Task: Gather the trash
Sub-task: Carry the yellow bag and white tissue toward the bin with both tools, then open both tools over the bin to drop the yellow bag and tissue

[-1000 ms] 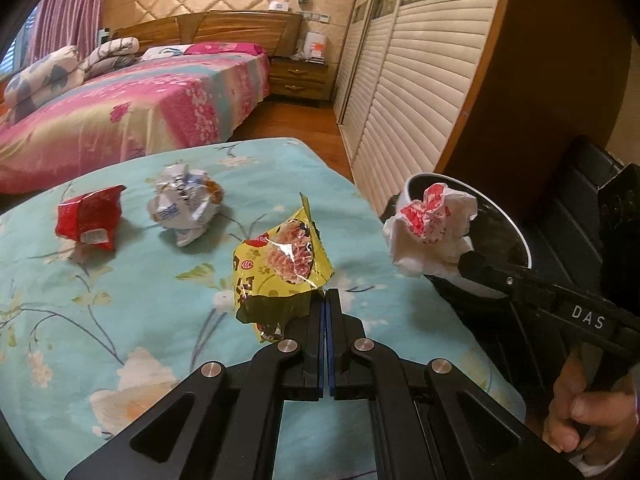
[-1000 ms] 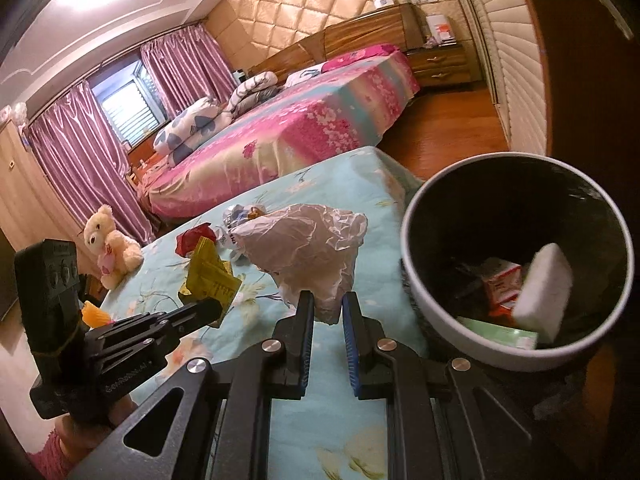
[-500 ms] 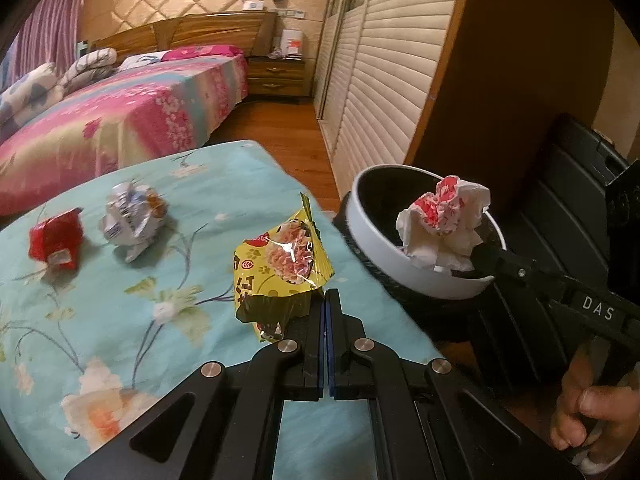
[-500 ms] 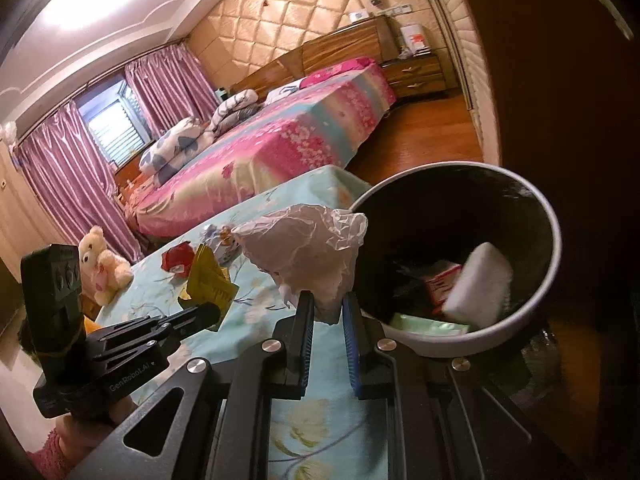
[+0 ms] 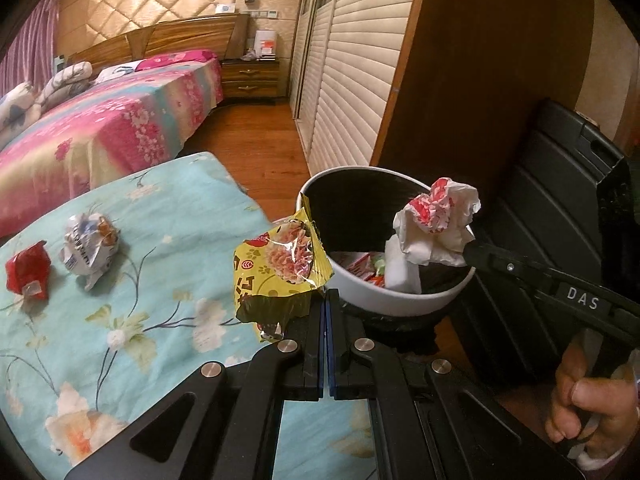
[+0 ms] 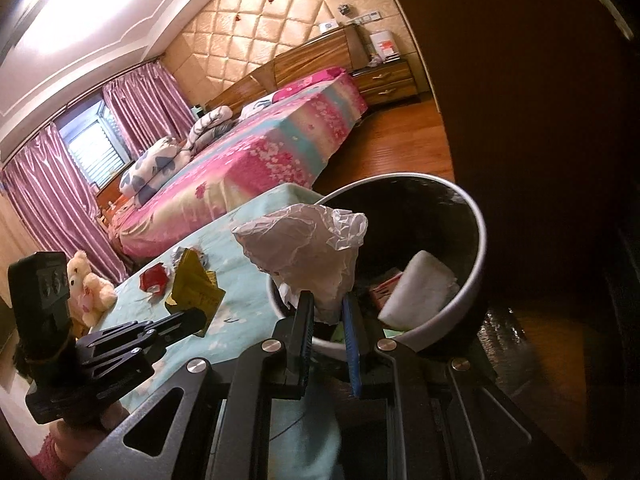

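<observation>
**Two catches carried to the bin**

Left gripper [image 5: 325,304] fully closed, pinching a yellow snack wrapper [image 5: 280,268] by its lower edge, held upright just at the near rim of the waste bin [image 5: 400,300]. Right gripper [image 6: 327,312] nearly closed, clamped on a crumpled white tissue [image 6: 308,252] with red print, poised over the bin's mouth. Both held high and clear of the rim, apparently so each piece drops inside on release. In the bin: a white block and red packaging. On the table [image 5: 160,208], under a turquoise floral cloth, two pieces left to collect: a red wrapper [image 5: 28,272] and a crumpled silver wrapper [image 5: 90,244], side by side, well apart from the bin. Beyond: a bed [image 5: 100,128] with pink floral cover, wooden floor, slatted wardrobe doors, purple curtains [image 6: 48,184].
</observation>
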`<move>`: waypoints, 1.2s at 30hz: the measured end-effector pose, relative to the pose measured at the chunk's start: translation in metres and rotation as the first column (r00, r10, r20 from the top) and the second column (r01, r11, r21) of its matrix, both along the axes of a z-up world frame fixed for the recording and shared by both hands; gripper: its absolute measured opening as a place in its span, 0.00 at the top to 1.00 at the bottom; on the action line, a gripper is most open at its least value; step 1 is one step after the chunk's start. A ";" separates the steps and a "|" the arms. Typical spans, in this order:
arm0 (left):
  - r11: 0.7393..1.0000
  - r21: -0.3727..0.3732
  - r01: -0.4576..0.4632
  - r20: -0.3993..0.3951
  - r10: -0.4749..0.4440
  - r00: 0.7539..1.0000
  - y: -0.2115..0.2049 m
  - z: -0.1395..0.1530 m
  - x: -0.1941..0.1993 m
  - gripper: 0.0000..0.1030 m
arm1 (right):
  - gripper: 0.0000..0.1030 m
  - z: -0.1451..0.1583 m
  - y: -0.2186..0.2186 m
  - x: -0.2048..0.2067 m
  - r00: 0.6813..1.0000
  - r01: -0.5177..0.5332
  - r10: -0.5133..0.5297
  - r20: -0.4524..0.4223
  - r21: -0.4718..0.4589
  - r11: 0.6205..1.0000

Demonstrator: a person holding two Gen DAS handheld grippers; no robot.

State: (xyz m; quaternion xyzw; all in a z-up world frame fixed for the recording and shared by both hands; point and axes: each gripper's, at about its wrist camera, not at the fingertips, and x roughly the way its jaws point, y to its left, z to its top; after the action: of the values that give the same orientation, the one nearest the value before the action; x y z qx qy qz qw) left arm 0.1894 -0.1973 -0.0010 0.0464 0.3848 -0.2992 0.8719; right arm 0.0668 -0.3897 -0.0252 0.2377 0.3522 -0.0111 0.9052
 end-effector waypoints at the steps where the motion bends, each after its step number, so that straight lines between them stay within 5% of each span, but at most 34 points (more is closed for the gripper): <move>1: 1.000 0.001 0.003 0.001 -0.003 1.000 -0.002 0.000 0.001 1.00 | 0.86 -0.001 -0.001 -0.001 1.000 0.004 -0.004 -0.001 -0.001 1.000; 36: 0.994 0.028 0.102 -0.045 -0.101 0.994 -0.076 -0.019 0.044 0.98 | 0.82 -0.018 -0.041 0.031 0.995 0.055 -0.053 -0.083 0.021 0.998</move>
State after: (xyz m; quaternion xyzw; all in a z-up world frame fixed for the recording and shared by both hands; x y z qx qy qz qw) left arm 0.2332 -0.2733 -0.0204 0.0728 0.4052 -0.3383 0.8462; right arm 0.0983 -0.4308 -0.0430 0.2568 0.3827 -0.0413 0.8865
